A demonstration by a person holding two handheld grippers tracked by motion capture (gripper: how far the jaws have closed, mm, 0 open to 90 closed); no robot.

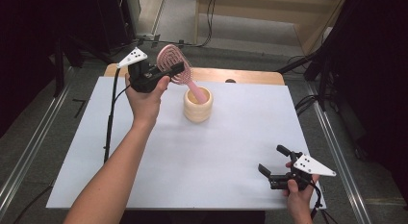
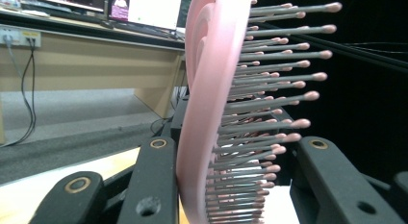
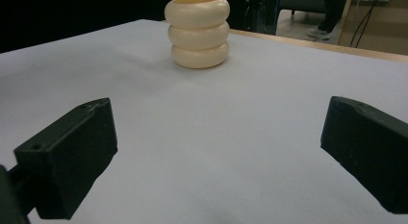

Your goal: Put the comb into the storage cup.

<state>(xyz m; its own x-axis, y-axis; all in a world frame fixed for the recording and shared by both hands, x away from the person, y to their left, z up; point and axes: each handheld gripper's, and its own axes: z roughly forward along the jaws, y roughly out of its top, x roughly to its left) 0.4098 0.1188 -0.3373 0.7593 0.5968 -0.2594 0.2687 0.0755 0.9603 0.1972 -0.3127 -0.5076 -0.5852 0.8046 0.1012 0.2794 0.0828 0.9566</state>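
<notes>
pink hairbrush (image 1: 174, 65) pinched in left gripper (image 1: 166, 72), handle tip hidden inside cream cup (image 1: 197, 107); right gripper (image 1: 274, 161) spread over white table (image 1: 192, 156).

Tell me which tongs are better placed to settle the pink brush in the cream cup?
Left. The left tongs grip the pink brush, its handle in the cream cup. The right tongs are open, far off.
</notes>
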